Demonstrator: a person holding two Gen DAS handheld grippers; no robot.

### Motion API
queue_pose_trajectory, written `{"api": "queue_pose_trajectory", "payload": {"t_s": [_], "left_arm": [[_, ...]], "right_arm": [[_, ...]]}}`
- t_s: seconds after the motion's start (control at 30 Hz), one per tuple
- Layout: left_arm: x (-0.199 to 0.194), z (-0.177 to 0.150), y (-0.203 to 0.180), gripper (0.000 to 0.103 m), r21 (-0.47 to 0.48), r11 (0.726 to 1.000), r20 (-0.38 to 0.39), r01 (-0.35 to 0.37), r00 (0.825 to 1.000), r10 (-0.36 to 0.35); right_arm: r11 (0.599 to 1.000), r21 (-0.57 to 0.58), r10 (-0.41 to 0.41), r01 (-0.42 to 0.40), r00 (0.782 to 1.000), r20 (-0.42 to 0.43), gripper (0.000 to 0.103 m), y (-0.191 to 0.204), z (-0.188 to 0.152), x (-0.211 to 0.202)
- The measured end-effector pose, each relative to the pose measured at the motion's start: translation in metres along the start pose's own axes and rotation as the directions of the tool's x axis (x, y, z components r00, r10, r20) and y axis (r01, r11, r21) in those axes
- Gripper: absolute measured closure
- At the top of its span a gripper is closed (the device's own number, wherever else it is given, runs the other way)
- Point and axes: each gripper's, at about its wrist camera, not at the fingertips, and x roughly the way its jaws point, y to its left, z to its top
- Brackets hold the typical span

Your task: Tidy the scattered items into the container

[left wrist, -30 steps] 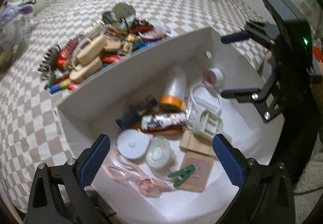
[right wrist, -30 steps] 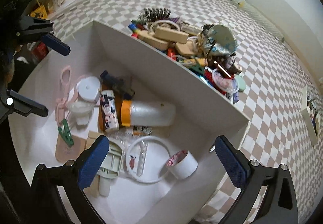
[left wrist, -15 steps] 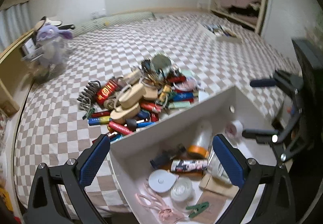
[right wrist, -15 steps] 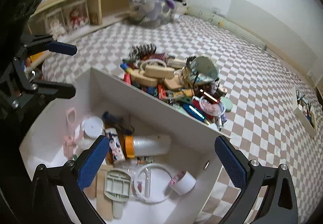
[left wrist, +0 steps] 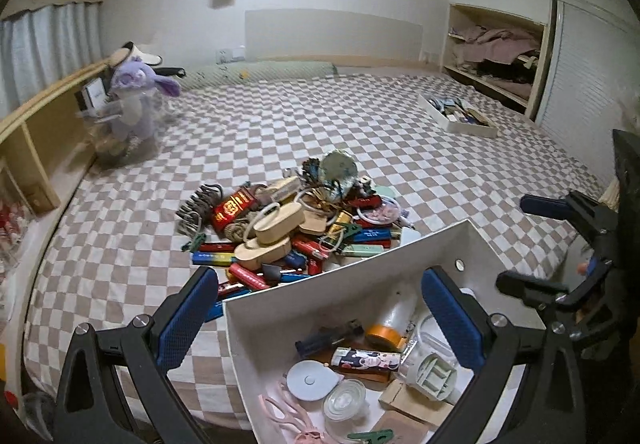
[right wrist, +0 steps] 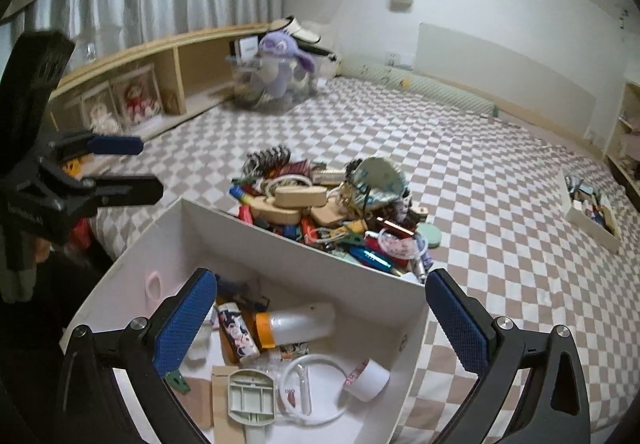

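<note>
White rectangular open-top container (left wrist: 348,286) sits at bed edge on checkered bedcover (left wrist: 280,132), partly filled: frosted bottle with orange cap (right wrist: 294,324), white tape roll (right wrist: 366,374).

Mixed pile of scattered items (left wrist: 292,220) lies just beyond container's far wall: wooden pieces, coloured tubes, hair claw, rings.

Left gripper (left wrist: 320,320) wide open, empty, above near container corner. Right gripper (right wrist: 320,324) wide open, empty, over container interior.

Handling judgement: items light, mostly stiff; tubes slippery, likely to roll. Grasp tan wooden oval block (left wrist: 278,217) across narrow sides. Tangled rings may drag neighbours.
</note>
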Motion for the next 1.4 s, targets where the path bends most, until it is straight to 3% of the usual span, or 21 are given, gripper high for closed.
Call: {"api": "queue_pose_trajectory", "payload": {"t_s": [0.5,1.1,1.4], "left_arm": [[-0.020,-0.029,-0.004,0.001,-0.019,0.996,0.053,-0.083,0.995,0.084],[-0.022,-0.062,-0.006,0.001,-0.036,0.997,0.003,-0.074,0.997,0.075],[-0.020,-0.072,-0.011,0.001,0.008,0.994,-0.009,-0.112,0.994,0.112]], "right_arm": [[0.992,0.105,-0.079,0.074,0.996,0.050,0.000,-0.004,-0.037,-0.030],[0.988,0.106,-0.112,0.110,0.994,0.008,0.000,0.003,-0.055,-0.026],[0.989,0.109,-0.101,0.103,0.995,-0.021,0.000,0.006,-0.060,-0.023]]}}
